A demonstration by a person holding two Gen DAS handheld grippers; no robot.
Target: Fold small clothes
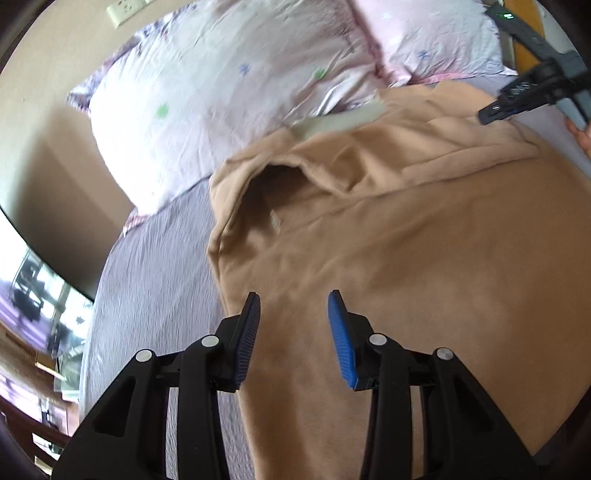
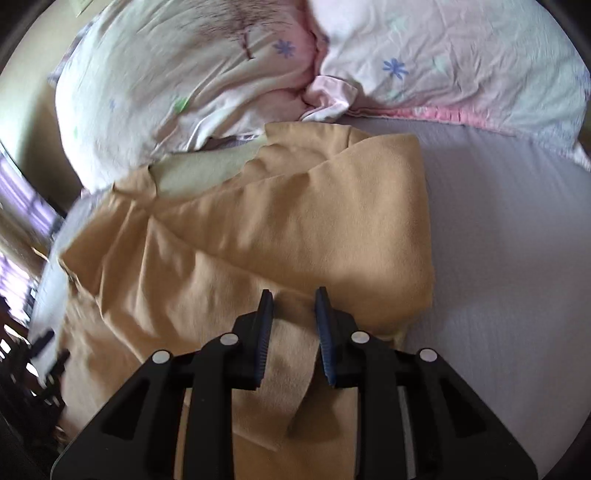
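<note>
A tan garment (image 1: 424,240) lies spread on the bed, its neck opening (image 1: 280,184) facing the pillows. My left gripper (image 1: 293,299) is open and empty, hovering over the garment's left part. My right gripper (image 2: 293,295) has its jaws partly apart over a folded strip of the same tan garment (image 2: 295,229); the fabric lies between the fingers but is not pinched. The right gripper also shows in the left wrist view (image 1: 532,96) at the upper right. The garment's right side is folded over in the right wrist view.
Two white floral pillows (image 1: 229,85) (image 2: 461,62) lie at the head of the bed. A lilac sheet (image 2: 517,258) covers the mattress. The bed's left edge (image 1: 96,314) drops to a wall and window. A wall socket (image 1: 125,9) is above.
</note>
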